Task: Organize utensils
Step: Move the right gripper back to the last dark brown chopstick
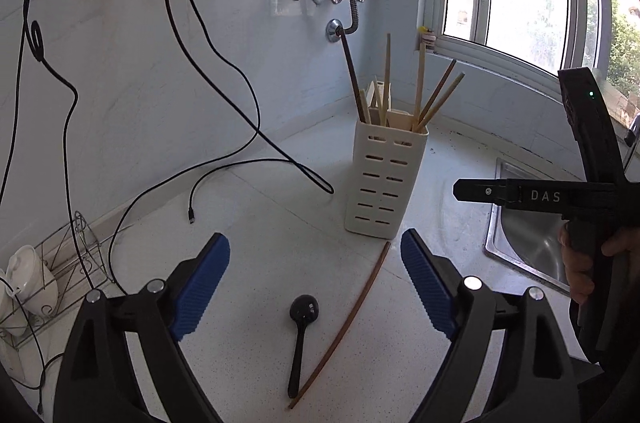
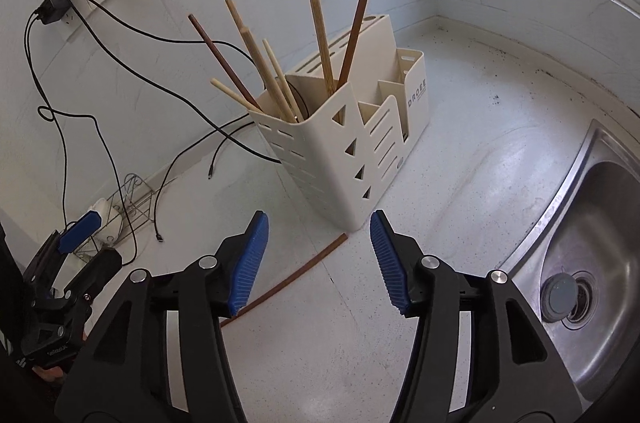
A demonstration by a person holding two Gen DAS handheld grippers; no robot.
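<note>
White speckled surface (image 1: 260, 223) holds a cream holder (image 1: 384, 179) full of chopsticks (image 2: 320, 31). One brown chopstick (image 1: 344, 327) and a black spoon (image 1: 301, 335) lie in front of it. Left tool (image 1: 316, 287) and right tool (image 2: 316, 259) are both spread wide, holding nothing.

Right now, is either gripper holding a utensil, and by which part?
Nothing is held. Left gripper and right gripper are both open; the chopstick and spoon lie on the counter.
</note>
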